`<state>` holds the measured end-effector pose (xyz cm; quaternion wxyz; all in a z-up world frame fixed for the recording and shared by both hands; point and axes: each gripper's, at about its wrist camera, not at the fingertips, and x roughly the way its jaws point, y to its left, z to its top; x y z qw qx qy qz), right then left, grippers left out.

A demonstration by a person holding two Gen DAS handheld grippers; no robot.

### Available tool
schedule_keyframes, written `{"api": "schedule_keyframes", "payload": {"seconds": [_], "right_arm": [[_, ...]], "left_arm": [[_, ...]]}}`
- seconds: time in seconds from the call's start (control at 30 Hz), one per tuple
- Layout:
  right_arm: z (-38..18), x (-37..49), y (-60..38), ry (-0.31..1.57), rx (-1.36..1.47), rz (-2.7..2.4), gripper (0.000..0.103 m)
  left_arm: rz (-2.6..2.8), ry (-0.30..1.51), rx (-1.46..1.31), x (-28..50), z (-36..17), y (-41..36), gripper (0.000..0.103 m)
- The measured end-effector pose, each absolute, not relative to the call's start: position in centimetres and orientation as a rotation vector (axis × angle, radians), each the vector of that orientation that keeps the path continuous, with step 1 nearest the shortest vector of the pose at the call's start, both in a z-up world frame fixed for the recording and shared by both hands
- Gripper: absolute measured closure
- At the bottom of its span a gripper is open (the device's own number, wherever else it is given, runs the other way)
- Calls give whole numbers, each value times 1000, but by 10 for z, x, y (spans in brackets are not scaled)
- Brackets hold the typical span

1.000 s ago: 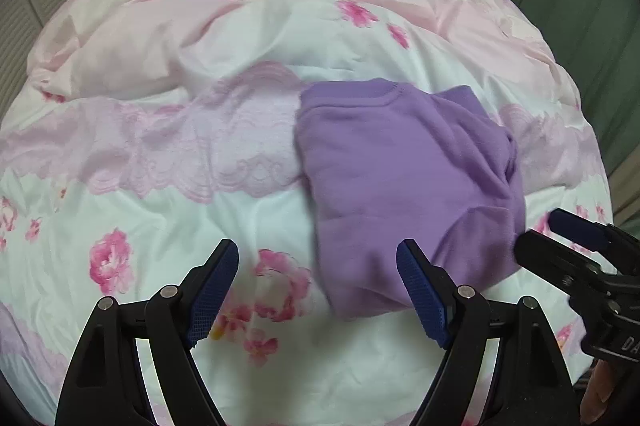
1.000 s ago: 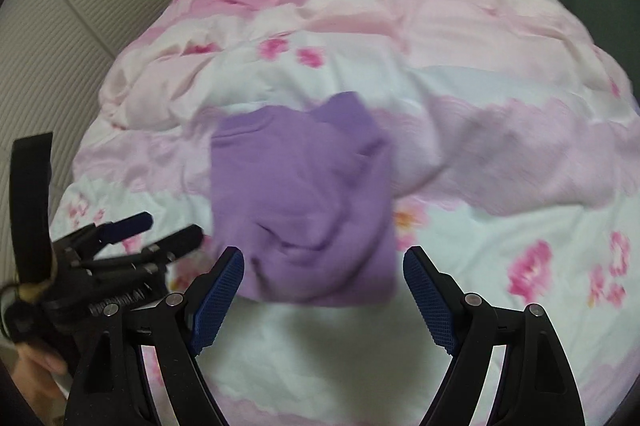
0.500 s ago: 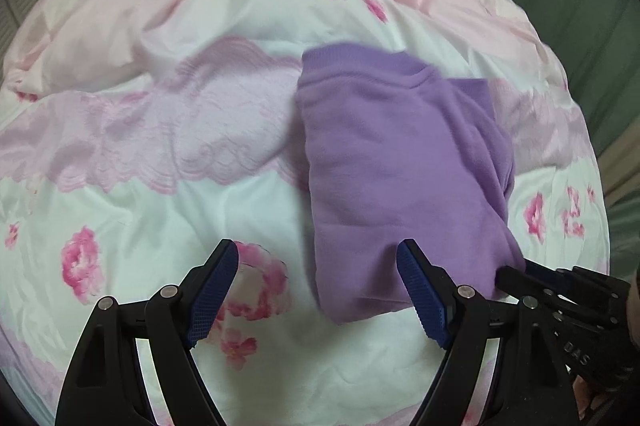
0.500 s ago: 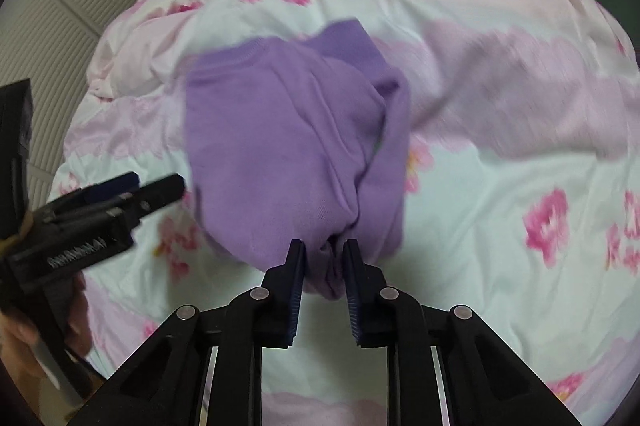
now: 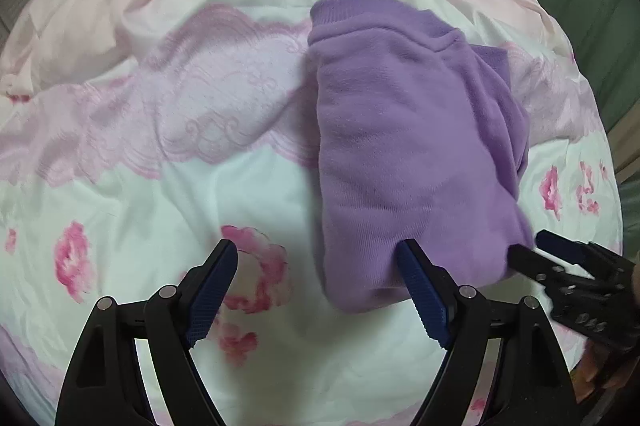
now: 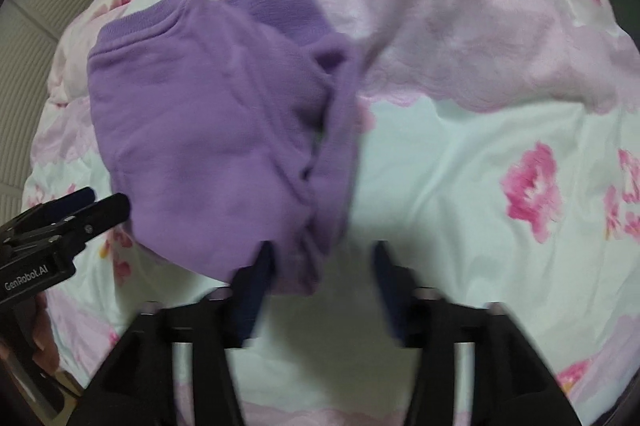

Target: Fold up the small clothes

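Observation:
A small purple sweatshirt [image 5: 408, 145] lies folded on the pink floral bedspread [image 5: 160, 105]. My left gripper [image 5: 320, 290] is open and empty; its right finger sits at the garment's near edge. The right gripper shows at that view's right edge [image 5: 536, 250], touching the garment's near right corner. In the right wrist view the sweatshirt [image 6: 208, 129] fills the left centre, bunched along its right side. My right gripper [image 6: 324, 286] is open, blurred by motion, its left finger at the garment's near hem. The left gripper [image 6: 96, 203] appears at the left.
The quilted bedspread [image 6: 480, 145] spreads all around, with lace print bands and pink flowers. A green curtain [image 5: 580, 5] hangs to the right of the bed. A pale ribbed wall [image 6: 28, 37] runs along the left.
My right gripper was shut on the garment's near hem half a second ago and has now opened. Both grippers have come closer to the sweatshirt. The left gripper stayed open.

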<state>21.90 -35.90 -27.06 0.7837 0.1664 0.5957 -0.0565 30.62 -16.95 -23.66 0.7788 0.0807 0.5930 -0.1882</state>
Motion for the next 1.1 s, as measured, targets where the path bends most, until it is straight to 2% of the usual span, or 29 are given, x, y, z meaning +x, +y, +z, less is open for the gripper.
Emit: {"api": "schedule_keyframes", "payload": {"seconds": [0.1, 0.17, 0.2, 0.23, 0.43, 0.67, 1.1], "right_arm": [[-259, 212, -366, 1254, 433, -119, 41], [-248, 209, -365, 1205, 435, -132, 31], [-244, 208, -363, 1186, 420, -134, 20], [-241, 208, -359, 1160, 400, -132, 17], [-267, 225, -356, 1191, 413, -88, 17], [-305, 235, -382, 1202, 600, -36, 16], [-326, 255, -380, 1208, 624, 23, 17]], "left_arm": [[-425, 1245, 200, 305, -228, -164, 21], [-434, 1238, 213, 304, -227, -161, 21], [-440, 1239, 219, 304, -227, -160, 21], [-447, 1238, 224, 304, -227, -159, 21], [-505, 1227, 199, 314, -225, -157, 21], [-580, 1271, 89, 359, -232, -168, 21], [-605, 1357, 56, 411, -269, -198, 19]]}}
